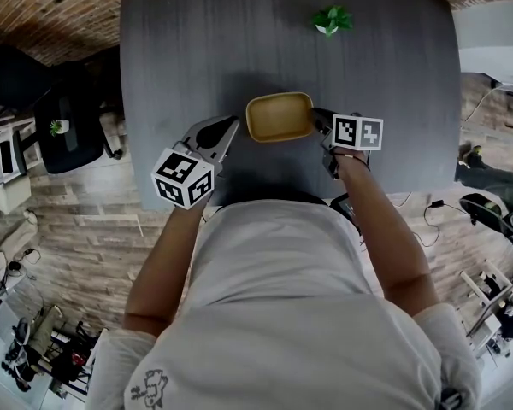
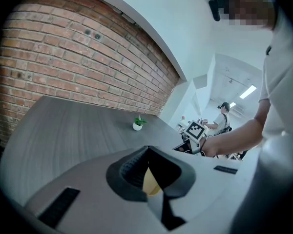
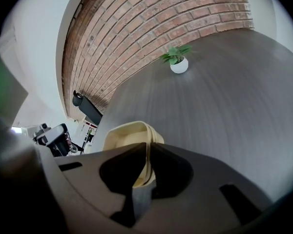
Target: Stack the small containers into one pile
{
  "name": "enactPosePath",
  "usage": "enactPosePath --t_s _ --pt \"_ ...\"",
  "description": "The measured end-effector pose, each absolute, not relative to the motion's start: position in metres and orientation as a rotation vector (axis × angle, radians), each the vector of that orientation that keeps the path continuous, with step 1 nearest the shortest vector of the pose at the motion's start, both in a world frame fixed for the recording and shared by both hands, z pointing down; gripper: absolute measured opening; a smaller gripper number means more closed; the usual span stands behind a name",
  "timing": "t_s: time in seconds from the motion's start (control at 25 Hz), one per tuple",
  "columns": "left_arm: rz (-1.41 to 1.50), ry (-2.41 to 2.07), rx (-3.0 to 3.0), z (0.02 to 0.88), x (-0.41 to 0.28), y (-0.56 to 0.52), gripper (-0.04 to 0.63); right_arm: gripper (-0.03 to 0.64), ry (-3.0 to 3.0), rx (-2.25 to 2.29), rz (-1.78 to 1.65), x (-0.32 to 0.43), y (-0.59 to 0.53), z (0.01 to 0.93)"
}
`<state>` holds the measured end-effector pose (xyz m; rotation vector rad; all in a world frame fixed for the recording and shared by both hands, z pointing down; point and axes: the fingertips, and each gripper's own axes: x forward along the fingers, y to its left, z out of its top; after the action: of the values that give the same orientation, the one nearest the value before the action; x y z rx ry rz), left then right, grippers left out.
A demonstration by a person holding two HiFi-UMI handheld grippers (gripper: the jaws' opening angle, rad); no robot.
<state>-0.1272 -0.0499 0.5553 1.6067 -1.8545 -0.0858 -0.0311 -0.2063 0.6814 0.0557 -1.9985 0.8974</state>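
A shallow yellow container (image 1: 278,116) sits on the dark table (image 1: 188,49) near its front edge. In the right gripper view the yellow container (image 3: 124,133) shows a layered rim, as of nested containers. My right gripper (image 1: 318,120) is at its right side, and the jaws of the right gripper (image 3: 147,144) are shut on that rim wall. My left gripper (image 1: 231,127) rests just left of the container, a little apart from it. The jaws of the left gripper (image 2: 149,149) meet at their tips with nothing held. A bit of the yellow container (image 2: 151,184) shows through the hollow behind them.
A small potted plant (image 1: 332,20) stands at the table's far right; the plant (image 3: 177,61) is well beyond the container. A brick wall (image 2: 63,57) lies behind the table. Chairs and gear stand on the wooden floor (image 1: 85,229) to the left and right.
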Motion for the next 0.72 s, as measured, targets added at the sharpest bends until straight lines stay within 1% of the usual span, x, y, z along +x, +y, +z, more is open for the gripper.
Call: enactPosePath --t_s 0.36,0.52,0.72 --pt "-0.077 -1.87 1.63 0.545 -0.125 -0.04 0.011 0.099 -2.03 0.037 0.865 -0.032 -0.204 0.669" --pt "-0.077 -1.887 1.648 0.536 -0.124 -0.033 0.011 0.106 -2.057 0.027 0.815 -0.031 -0.199 0.659" --pt "-0.046 -1.904 1.677 0.525 -0.121 -0.02 0.011 0.106 -2.14 0.031 0.644 -0.035 -0.193 0.63"
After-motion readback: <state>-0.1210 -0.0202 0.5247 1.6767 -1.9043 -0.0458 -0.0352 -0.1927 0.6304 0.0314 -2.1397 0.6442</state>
